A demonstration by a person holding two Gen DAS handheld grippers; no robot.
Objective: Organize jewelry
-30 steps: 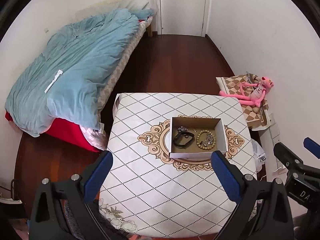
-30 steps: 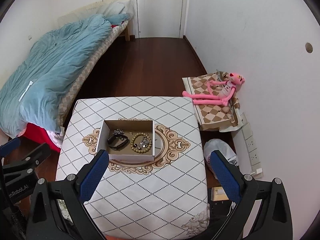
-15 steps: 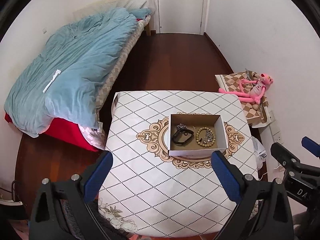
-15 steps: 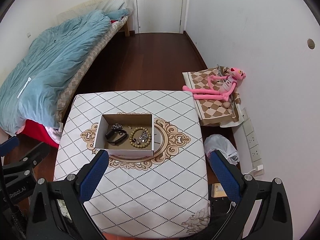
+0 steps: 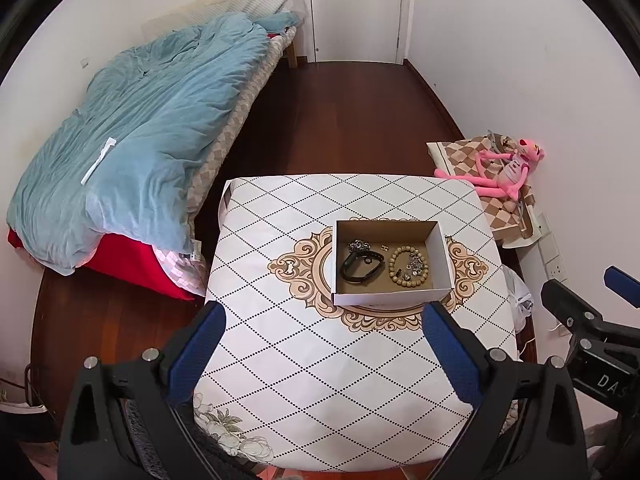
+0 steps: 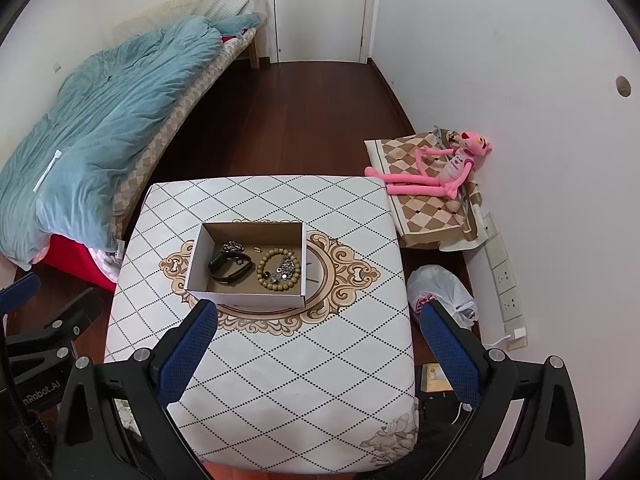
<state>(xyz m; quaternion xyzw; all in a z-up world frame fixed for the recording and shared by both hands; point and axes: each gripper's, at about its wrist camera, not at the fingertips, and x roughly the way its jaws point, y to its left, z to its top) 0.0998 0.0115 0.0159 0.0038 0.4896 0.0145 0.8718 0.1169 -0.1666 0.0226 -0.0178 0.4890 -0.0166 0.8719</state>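
Observation:
A shallow cardboard box [image 5: 440, 254] [image 6: 195, 264] stands on the patterned table [image 5: 304, 360] [image 6: 288, 368]. Inside lie a black band [image 5: 361, 267] [image 6: 230, 267], a wooden bead bracelet [image 5: 394, 266] [image 6: 264, 272], a silver chain piece [image 5: 358, 246] [image 6: 233, 246] and small silver trinkets [image 5: 416, 266] [image 6: 286, 269]. My left gripper [image 5: 322, 354] is open and empty, held above the table's near side. My right gripper [image 6: 318, 354] is open and empty too, near the table's front. Each gripper shows at the edge of the other's view.
A bed with a blue duvet [image 5: 148, 128] [image 6: 108, 120] is at the left. A pink plush toy [image 5: 504, 168] [image 6: 436, 172] lies on a checked cushion by the right wall. A white plastic bag [image 6: 440, 292] sits on the floor right of the table. A closed door [image 5: 356, 8] is at the back.
Both grippers have risen and pulled back a little, so the table and box sit slightly lower and nearer the frame centre. The box contents have not moved.

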